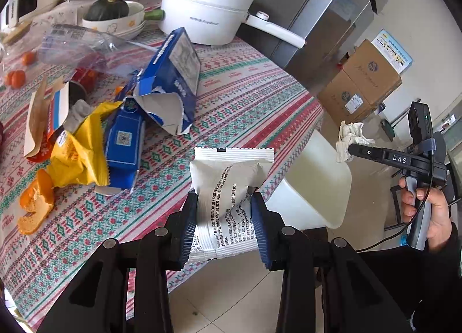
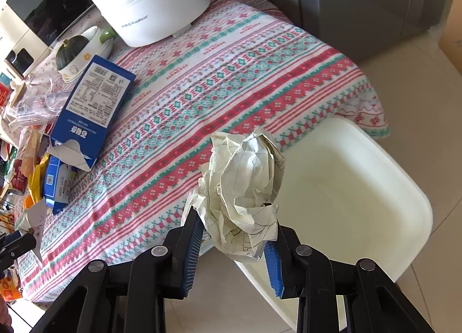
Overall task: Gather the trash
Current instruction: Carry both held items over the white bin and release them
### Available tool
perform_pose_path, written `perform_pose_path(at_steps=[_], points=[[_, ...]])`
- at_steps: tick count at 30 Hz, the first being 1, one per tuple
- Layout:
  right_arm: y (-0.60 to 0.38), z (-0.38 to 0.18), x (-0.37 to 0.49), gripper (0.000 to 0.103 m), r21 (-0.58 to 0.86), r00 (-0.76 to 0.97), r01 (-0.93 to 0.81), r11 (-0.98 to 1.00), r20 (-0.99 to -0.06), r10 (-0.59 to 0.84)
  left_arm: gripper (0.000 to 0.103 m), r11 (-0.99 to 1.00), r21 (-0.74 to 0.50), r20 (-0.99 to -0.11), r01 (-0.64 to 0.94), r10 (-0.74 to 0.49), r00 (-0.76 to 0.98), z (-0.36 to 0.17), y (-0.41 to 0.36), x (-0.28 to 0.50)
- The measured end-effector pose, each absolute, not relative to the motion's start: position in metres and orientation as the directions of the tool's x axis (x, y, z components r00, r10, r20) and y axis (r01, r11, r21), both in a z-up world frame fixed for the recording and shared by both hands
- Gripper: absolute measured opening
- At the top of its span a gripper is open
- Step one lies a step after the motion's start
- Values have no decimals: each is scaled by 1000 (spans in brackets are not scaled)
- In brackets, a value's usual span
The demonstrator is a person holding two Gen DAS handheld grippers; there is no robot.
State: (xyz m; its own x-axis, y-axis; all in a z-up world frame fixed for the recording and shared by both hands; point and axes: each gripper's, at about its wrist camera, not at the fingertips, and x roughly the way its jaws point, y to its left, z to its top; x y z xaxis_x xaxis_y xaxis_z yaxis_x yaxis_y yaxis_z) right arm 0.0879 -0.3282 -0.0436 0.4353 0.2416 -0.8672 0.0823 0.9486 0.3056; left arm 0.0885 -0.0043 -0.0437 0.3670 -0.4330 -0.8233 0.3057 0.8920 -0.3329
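My left gripper (image 1: 225,211) is shut on a white snack wrapper (image 1: 228,188) with black print, held over the table's near edge beside a white bin (image 1: 317,188). My right gripper (image 2: 234,232) is shut on a crumpled paper ball (image 2: 245,185), held at the rim of the white bin (image 2: 361,188); it also shows in the left wrist view (image 1: 353,138) above the bin. More trash lies on the table: a torn blue carton (image 1: 170,82), a yellow wrapper (image 1: 78,154), orange peel (image 1: 34,209) and a clear plastic bag (image 1: 75,44). The blue carton also shows in the right wrist view (image 2: 92,108).
A patterned tablecloth (image 1: 245,102) covers the table. A white electric pot (image 1: 208,7) and a bowl holding a dark squash (image 1: 112,12) stand at the back. Cardboard boxes (image 1: 363,82) sit on the floor beyond. A grey cabinet (image 2: 361,1) stands behind the table.
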Motion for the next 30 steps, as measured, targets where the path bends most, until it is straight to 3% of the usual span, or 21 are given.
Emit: perform_pose_path(at_steps=[9,12,19,28,30], points=[[-383,-61,69,36,294,420,164,942,-885,203,39,835,-385,-793,394,-517,322,-46,-93,92],[-399,-67,64,36,295,409,185,937,-891,199,39,818,-349,-803,457,-513,304,-53,-139,94],[-431,-87,55,36,280,370,242,929,-912,178,39,771,-341,-819,537,-524,232,-109,-224,105],[-443,-100,55,36,272,331,272,923,-927,175,40,796,-357,-835,489,-506,214,-159,-250,134],[-442,-100,57,36,268,328,270,925,-929,174,45,794,-352,-835,496,-506,216,-157,-251,135]])
